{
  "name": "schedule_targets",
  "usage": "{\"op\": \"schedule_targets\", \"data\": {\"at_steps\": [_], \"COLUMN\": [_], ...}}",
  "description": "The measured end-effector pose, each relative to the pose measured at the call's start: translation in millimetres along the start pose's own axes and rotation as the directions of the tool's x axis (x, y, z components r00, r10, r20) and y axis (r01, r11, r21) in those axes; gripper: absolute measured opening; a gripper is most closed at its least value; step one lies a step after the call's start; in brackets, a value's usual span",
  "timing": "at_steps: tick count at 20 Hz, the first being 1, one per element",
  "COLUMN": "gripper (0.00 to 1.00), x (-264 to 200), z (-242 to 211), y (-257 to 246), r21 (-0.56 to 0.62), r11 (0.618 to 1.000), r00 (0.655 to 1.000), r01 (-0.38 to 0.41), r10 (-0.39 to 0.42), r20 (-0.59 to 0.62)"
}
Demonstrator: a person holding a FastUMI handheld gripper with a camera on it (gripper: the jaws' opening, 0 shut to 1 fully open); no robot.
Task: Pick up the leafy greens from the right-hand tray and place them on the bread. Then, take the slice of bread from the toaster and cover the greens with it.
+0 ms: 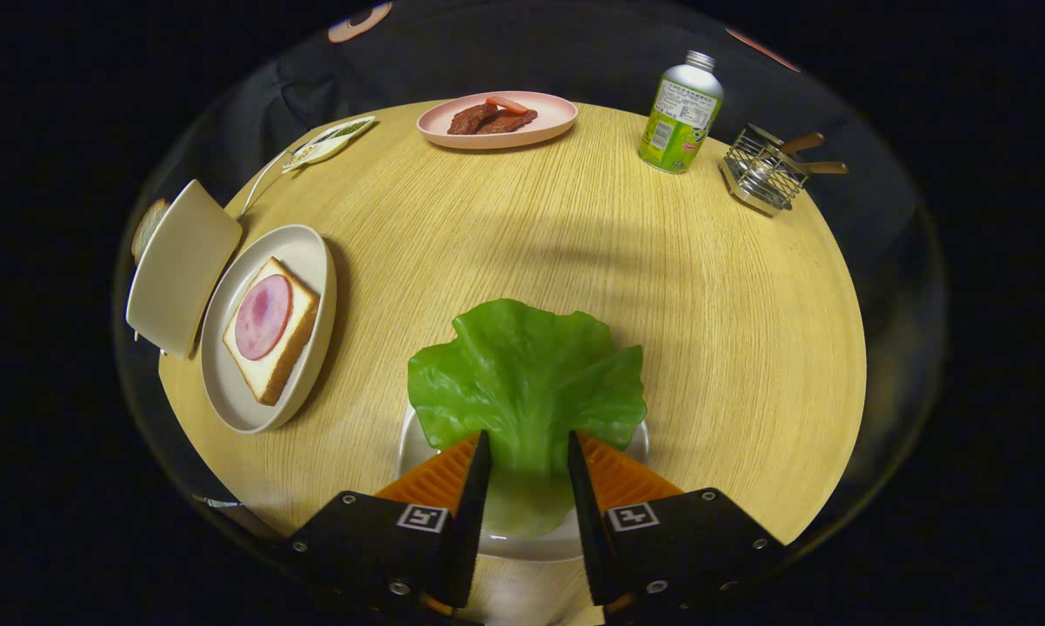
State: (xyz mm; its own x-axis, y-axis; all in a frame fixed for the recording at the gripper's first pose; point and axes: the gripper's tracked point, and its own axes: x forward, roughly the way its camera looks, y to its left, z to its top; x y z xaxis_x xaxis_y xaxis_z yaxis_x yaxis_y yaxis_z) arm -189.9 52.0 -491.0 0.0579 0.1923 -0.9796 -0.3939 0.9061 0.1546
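Your claw [529, 452] hung over the near side of the round wooden worktop [679, 287] with its two fingers [473, 487] apart, one on each side of the lettuce leaf [527, 382]. The leaf's stem end lay in the gap between them, and you could not tell whether either finger pressed on it. The leaf rested on a small white tray [522, 543], its frilled edge spilling past the rim and over the wood ahead of the fingers.

To the left, well apart from the leaf, a pale plate [309, 252] held a slice of bread [270, 330] with a round of pink ham [262, 316] on top. Just beyond that plate stood the cream toaster [182, 265], a second slice of bread [148, 228] peeping out behind it (only its edge was visible).

On the far side sat a pink plate [549, 122] of brown meat strips, a green and white bottle [681, 113] and a wire basket [764, 174] with wooden handles.
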Motion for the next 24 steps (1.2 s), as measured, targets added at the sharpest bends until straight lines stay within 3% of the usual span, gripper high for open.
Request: {"op": "schedule_targets", "data": {"at_steps": [3,6,13,19,24], "gripper": [0.16,0.05,0.03,0.03,0.03], "x": [-0.8,-2.1,-43.7,-83.5,-93.5], "z": [1.1,1.2,11.3,46.4,71.5], "y": [1.9,4.8,25.8,57.8,106.1], "r21": [0.003,0.005,-0.029,-0.032,-0.13], "r11": [1.0,1.0,1.0,0.998,0.987], "r00": [1.0,1.0,0.996,0.983,0.973], "r01": [0.007,0.006,-0.011,-0.054,-0.096], "r10": [-0.007,-0.006,0.014,0.059,0.12], "r20": [0.02,0.02,0.084,0.173,0.195]}}
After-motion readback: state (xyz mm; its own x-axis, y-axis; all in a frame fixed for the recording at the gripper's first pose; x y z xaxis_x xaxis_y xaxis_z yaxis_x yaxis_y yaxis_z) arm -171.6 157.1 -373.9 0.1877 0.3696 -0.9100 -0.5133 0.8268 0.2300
